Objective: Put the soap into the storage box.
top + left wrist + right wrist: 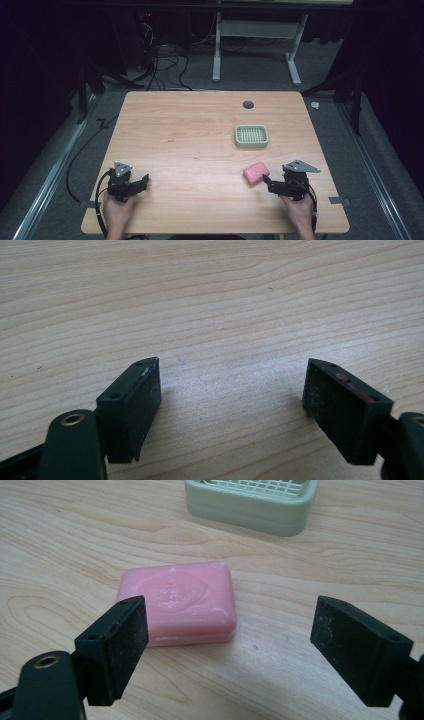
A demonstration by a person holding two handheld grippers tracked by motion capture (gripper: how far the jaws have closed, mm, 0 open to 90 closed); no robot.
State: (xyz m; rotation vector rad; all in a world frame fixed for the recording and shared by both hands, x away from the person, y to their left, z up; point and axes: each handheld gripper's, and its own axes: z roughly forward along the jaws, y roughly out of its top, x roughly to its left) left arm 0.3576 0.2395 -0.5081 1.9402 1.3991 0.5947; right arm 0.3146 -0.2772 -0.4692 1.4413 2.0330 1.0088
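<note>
A pink soap bar [255, 173] lies flat on the wooden table [190, 130], near the front right. In the right gripper view the soap bar [180, 602] sits just beyond the jaws, closer to the left one. My right gripper [267, 183] rests on the table just right of the soap, open, with nothing between its jaws [230, 645]. A pale green soap dish [251, 136] with a slatted grid top stands behind the soap; its near wall [250, 512] shows at the top. My left gripper [142, 181] rests at the front left, open over bare wood [232, 400].
A dark round grommet hole [248, 104] sits near the table's far edge. Cables [165, 65] and a white desk frame [255, 35] lie on the floor behind. Metal rails [50, 170] run along both sides of the table.
</note>
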